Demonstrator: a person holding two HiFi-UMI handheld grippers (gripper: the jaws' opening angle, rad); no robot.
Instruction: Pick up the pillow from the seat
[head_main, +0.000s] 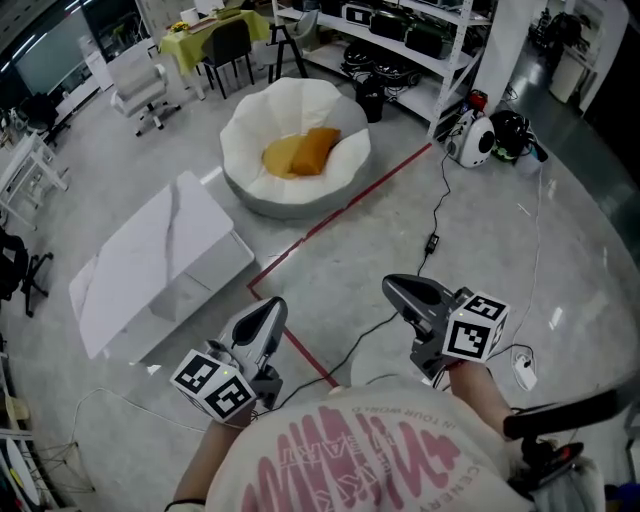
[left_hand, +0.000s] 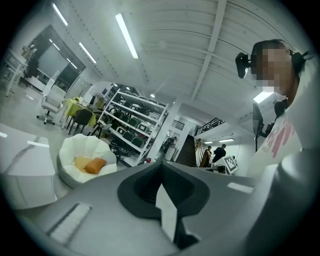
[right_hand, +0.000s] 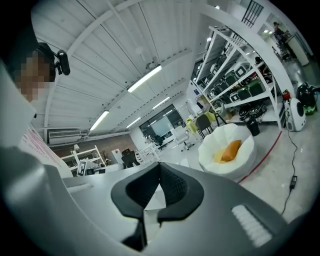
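Approach step: left hand-held gripper (head_main: 272, 308) and right hand-held gripper (head_main: 400, 290), both clenched empty, must reach the pillow (head_main: 312, 150) on the seat (head_main: 250, 130), then open.

both tools, left (head_main: 268, 318) and right (head_main: 408, 292), closed, held low.

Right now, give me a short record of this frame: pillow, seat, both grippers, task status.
pillow: orange, lying in the seat against a yellow cushion
seat: white, round, on the floor beside a white table
left gripper: shut, empty
right gripper: shut, empty
status: pillow not yet reached; both grippers apart from the seat
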